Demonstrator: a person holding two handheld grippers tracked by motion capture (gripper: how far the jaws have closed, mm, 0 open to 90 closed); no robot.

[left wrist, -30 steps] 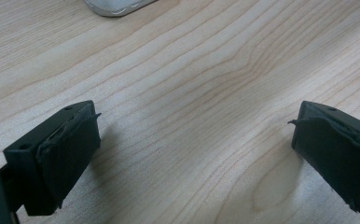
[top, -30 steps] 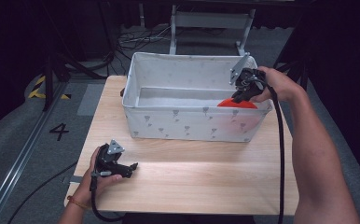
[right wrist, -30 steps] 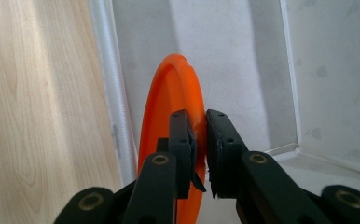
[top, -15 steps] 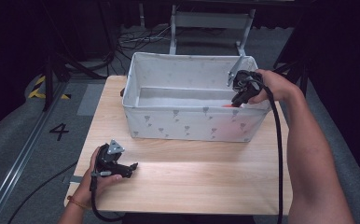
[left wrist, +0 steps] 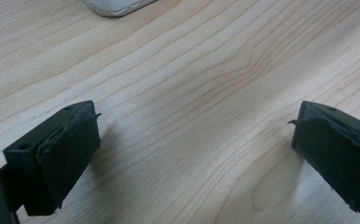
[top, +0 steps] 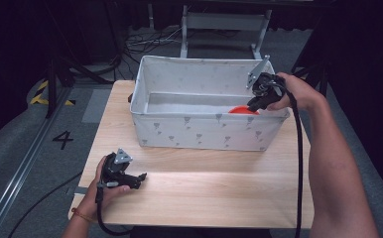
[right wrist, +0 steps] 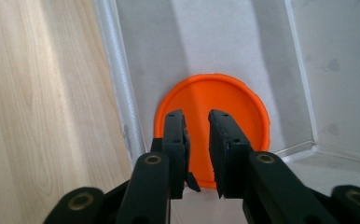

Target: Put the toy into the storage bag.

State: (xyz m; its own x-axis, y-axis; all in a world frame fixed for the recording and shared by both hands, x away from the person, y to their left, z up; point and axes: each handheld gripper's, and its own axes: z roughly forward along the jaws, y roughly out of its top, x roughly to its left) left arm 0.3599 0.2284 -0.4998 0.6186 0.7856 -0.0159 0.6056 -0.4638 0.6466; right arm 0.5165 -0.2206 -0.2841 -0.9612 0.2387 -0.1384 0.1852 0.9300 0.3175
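Round flat orange disc [right wrist: 213, 116] lies in grey fabric bin [top: 199, 130], at its right corner. Right gripper [right wrist: 197, 122] above disc, jaws narrowly parted, empty. Left gripper [left wrist: 192, 144] wide open over wood-grain counter [top: 204, 193], before the bin.

Left gripper [top: 139, 179] jaws wide apart; right gripper [right wrist: 197, 140] jaws nearly closed.

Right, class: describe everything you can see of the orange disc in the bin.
The flat round orange plastic disc has a thin raised rim. It lies in the near right corner of the white fabric bin, against its near wall. The right tongs hang just above it, jaws narrowly parted, gripping nothing.
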